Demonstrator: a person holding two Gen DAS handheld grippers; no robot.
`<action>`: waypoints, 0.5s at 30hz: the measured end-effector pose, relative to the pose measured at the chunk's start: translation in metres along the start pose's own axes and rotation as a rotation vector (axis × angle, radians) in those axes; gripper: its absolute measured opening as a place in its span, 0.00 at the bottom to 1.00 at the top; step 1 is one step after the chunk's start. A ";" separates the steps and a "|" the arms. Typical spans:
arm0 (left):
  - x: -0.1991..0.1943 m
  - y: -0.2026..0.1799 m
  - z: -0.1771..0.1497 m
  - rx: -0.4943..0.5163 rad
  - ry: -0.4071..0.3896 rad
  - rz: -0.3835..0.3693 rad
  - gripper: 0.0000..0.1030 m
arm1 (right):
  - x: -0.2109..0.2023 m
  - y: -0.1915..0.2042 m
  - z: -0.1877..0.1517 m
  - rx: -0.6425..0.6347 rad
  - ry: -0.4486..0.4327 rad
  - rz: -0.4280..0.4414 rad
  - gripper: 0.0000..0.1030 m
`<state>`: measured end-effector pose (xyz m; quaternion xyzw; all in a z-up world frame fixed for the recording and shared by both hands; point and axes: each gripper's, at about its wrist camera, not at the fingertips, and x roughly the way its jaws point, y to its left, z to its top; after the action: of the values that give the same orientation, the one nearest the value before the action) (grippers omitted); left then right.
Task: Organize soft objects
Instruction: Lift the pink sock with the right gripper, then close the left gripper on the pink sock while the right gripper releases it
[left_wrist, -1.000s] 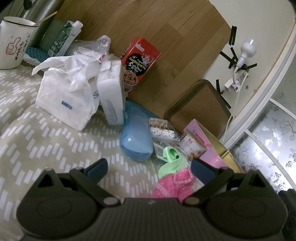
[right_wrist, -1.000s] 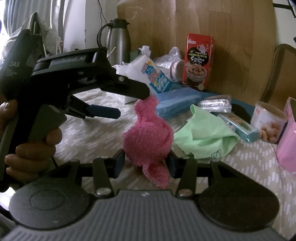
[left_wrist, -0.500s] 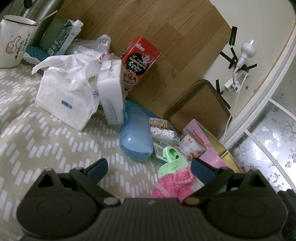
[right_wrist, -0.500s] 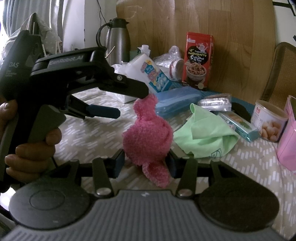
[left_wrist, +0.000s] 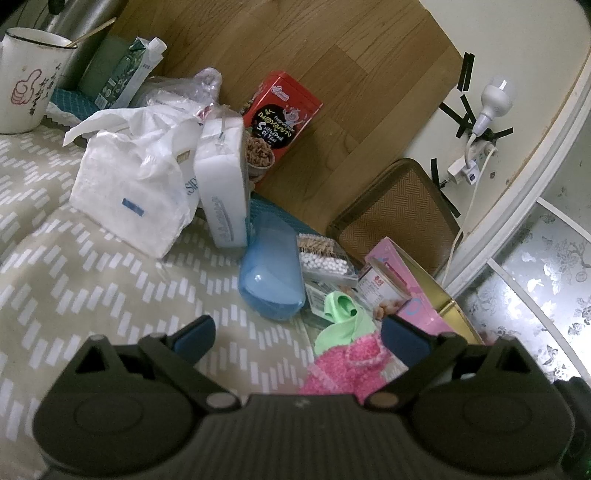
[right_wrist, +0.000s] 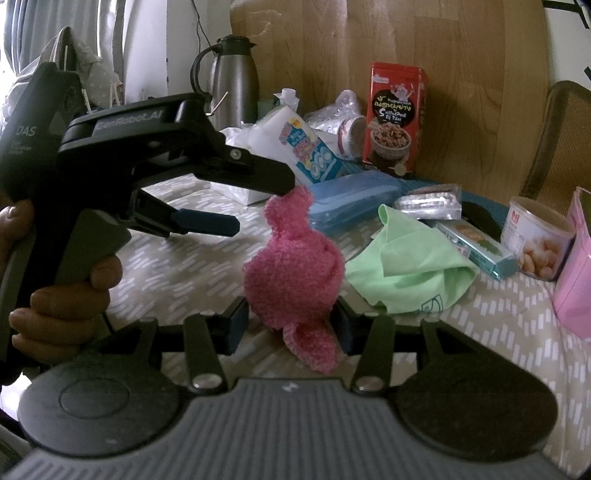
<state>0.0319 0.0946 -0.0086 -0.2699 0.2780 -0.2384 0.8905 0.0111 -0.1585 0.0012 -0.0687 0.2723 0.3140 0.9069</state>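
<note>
Left wrist view: the left tongs (left_wrist: 295, 334) are seen spread wide, nothing between the pads, aimed across the patterned table (left_wrist: 92, 291). The pink sock (left_wrist: 345, 363) shows just below the right-hand pad, beside it rather than gripped; the green cloth (left_wrist: 341, 321) lies directly behind it. Clutter is packed along the wooden board: tissue pack (left_wrist: 129, 195), white box (left_wrist: 223, 184), red snack box (left_wrist: 282, 118), blue case (left_wrist: 269, 280), cotton swabs (left_wrist: 323, 258), mug (left_wrist: 27, 79). The near cloth-covered area is left free, probably as the working zone.

Right wrist view: the right tongs (right_wrist: 290, 325) are clamped on the lower part of the sock (right_wrist: 295, 273), pads pressed into both sides, the cuff hanging below. The sock is held upright off the table, presumably so the other end can be taken. The left tongs (right_wrist: 260, 205) are seen from the side in a hand (right_wrist: 62, 295), upper finger tip touching the sock's top (contact only, no pinch visible), lower finger well apart from it. The cloth (right_wrist: 410, 266) rests on the table just right of the sock, with a can (right_wrist: 535, 240) and a slim box (right_wrist: 476, 243) beyond. A two-handed fold or stretch seems to be the step being set up.
</note>
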 end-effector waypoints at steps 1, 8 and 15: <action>0.000 0.000 0.000 0.001 0.000 -0.001 0.97 | 0.000 0.000 0.000 0.000 0.000 0.000 0.51; -0.018 -0.013 -0.005 0.090 -0.008 -0.077 0.95 | 0.000 0.001 -0.001 0.002 0.004 -0.005 0.57; -0.031 -0.041 -0.008 0.155 0.049 -0.139 0.93 | 0.002 -0.002 0.001 0.021 0.009 0.010 0.57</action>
<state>-0.0069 0.0791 0.0220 -0.2126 0.2611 -0.3268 0.8831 0.0142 -0.1590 0.0008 -0.0593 0.2802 0.3155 0.9047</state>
